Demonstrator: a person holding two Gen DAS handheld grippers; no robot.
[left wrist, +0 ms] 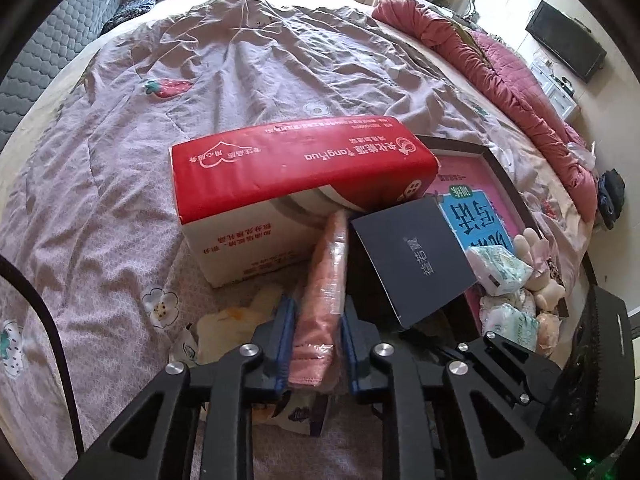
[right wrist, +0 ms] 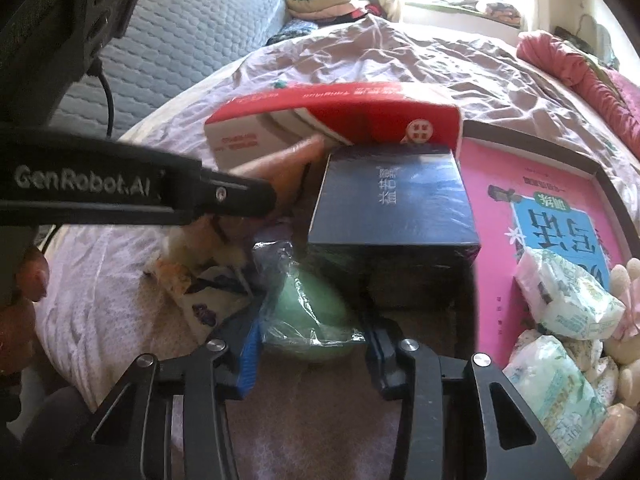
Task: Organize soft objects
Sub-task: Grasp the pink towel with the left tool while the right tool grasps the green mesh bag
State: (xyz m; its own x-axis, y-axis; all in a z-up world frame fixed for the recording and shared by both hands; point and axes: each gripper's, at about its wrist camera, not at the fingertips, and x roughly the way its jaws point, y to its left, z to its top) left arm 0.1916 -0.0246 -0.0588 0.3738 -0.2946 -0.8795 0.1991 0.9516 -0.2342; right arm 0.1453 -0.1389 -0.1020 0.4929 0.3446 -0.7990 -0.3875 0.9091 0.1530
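**Both claws closing on soft packs beside the tray**

On the bed (left wrist: 248, 56), left of the clutter, lies a cream soft toy (left wrist: 240, 316) next to the red and white carton (left wrist: 288, 184). The left claw (left wrist: 318, 344) is clenched on a pink wrapped cloth roll (left wrist: 326, 280), whose far end pokes under the carton's edge. Right of it stands a dark blue box (right wrist: 392, 200), and below that box the right claw (right wrist: 314, 344) sits around a pale green bundle in clear plastic (right wrist: 308, 312); its pads seem to touch the wrapping, though how firmly it is gripped I cannot tell. Furthest right is the black-rimmed tray (right wrist: 608, 184) with a pink book in it and, at its near end, several tissue packs (right wrist: 568, 300).

The step in hand looks like the pick-up of two soft things at once. Next, the left claw probably needs to draw the roll back from under the carton before lifting, and both loads should travel right, over the tray rim, to join the tissue packs. The slippery plastic may let the green bundle slide.
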